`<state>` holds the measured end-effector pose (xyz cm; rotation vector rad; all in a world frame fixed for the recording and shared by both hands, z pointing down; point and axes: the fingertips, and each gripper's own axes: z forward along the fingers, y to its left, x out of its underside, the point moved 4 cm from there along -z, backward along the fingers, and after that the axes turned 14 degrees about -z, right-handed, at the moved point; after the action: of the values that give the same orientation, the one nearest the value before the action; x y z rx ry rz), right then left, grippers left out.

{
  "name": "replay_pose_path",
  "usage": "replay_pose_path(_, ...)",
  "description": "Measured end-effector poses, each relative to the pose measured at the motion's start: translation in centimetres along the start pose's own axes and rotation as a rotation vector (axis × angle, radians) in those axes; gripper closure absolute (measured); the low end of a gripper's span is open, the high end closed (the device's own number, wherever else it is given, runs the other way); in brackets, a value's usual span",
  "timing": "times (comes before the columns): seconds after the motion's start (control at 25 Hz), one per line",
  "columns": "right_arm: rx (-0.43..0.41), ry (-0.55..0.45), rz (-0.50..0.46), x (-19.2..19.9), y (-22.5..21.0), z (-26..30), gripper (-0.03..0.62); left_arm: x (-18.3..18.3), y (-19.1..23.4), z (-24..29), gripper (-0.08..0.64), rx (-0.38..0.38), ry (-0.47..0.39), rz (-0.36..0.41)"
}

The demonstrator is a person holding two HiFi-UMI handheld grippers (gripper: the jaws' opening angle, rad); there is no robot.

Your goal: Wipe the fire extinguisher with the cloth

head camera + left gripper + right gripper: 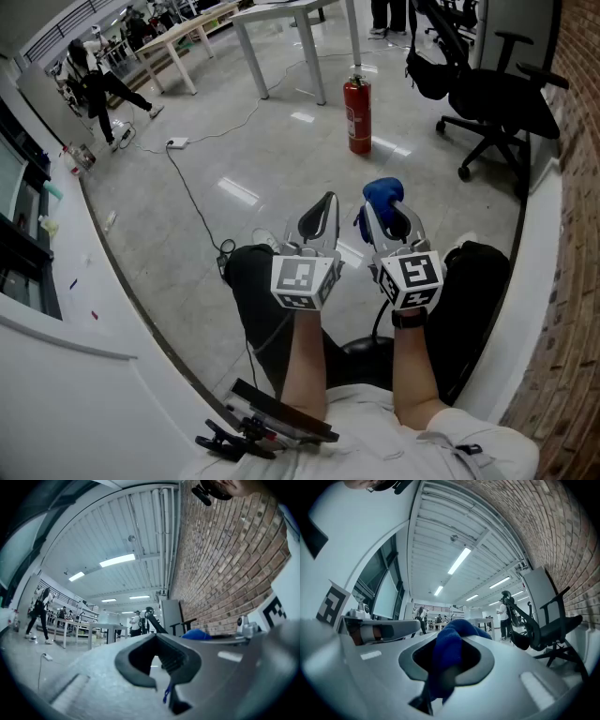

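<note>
**Desk:** What's the biggest thing on your feed?

**Operator:** The glossy grey floor [262,159]. A brick wall [577,187] runs down its right edge. A black office chair [497,103] stands at the far right, with a white table [291,19] to its left.

**Desk:** And the fire extinguisher?

**Operator:** I see the red fire extinguisher [358,116] standing upright on the floor, long axis vertical and nozzle end up. It is just beside the table's leg, between that leg and the chair. It sits well ahead of both jaws, and nothing touches it. It carries a label, but the label is too small for me to read.

**Desk:** Grippers?

**Operator:** I have both over the person's lap, side by side and pointing forward at the extinguisher. The left gripper [322,208] has its jaws closed together, and I see nothing held in them. The right gripper [386,211] has its jaws clamped on the blue cloth [450,653]. The cloth bunches up out of the jaw tips.

**Desk:** Any writing?

**Operator:** Only the black-and-white square markers on the cubes. I can read no words.
</note>
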<state>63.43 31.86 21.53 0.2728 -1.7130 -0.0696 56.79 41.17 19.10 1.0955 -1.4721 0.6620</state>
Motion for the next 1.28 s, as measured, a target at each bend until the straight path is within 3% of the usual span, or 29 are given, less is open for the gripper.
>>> replay_pose_path(0.2,-0.021,0.006,-0.007,0.9,-0.1,1.0,0.515,0.3,0.8,0.1,0.560,-0.006,-0.006,-0.002)
replay_pose_path(0.52,-0.070,0.072,0.007,4.1,0.6,6.5,0.515,2.7,5.9,3.5,0.560,-0.038,0.065,-0.040)
replay_pose_path(1.0,-0.140,0.092,-0.003,7.1,-2.7,19.6,0.512,4.2,14.6,13.8,0.560,-0.090,0.064,-0.076)
replay_pose_path(1.28,-0.101,0.086,0.001,8.4,-6.2,23.4,0.511,5.8,16.4,19.5,0.560,-0.036,0.101,-0.099)
